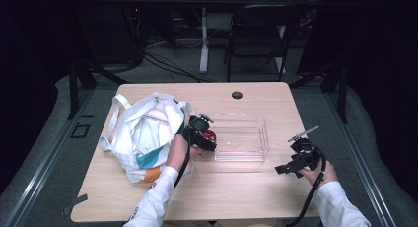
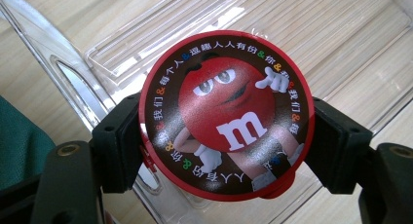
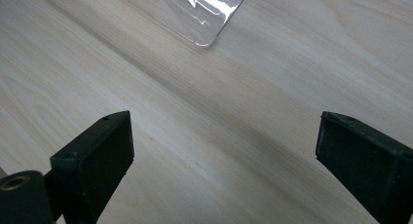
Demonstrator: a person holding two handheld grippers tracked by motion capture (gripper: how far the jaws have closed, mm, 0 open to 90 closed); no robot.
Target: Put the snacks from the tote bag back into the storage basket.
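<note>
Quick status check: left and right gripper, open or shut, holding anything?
Left gripper: shut on the round red candy tin, held over the clear plastic bin.
Right gripper: open, holding nothing, over the table.

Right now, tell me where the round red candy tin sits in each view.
High view: round red candy tin left of centre, in the left claw at the clear plastic tray's left end.
Left gripper view: centre, clamped between both jaws.
Right gripper view: not in it.
Shared landmark: the tray.
</note>
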